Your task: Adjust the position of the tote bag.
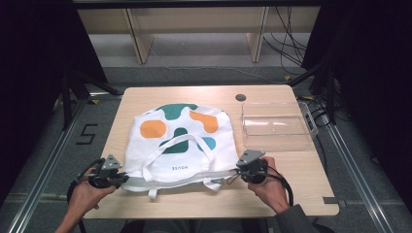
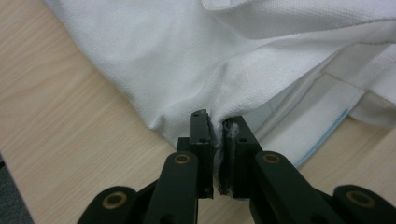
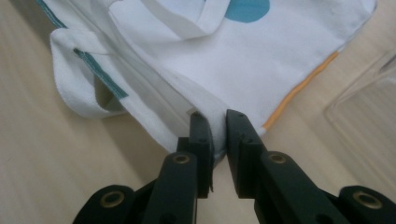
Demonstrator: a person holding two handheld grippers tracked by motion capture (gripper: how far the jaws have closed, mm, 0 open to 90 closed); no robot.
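A: On the tabletop, seen from above, one white bag lies flat near the front edge, with one clear box to its right. How many tools?

B: Two. The left tool is at the bag's near left corner, the right tool at its near right corner.

A: Up close from the left tool?

B: It is squeezed nearly shut, with the corner cloth pinched between its jaws.

A: And the right tool?

B: Nearly shut too, pinching the other corner beside the orange seam.

A: What next?

B: I'd say lift both corners together and evenly, so no cloth slips out.
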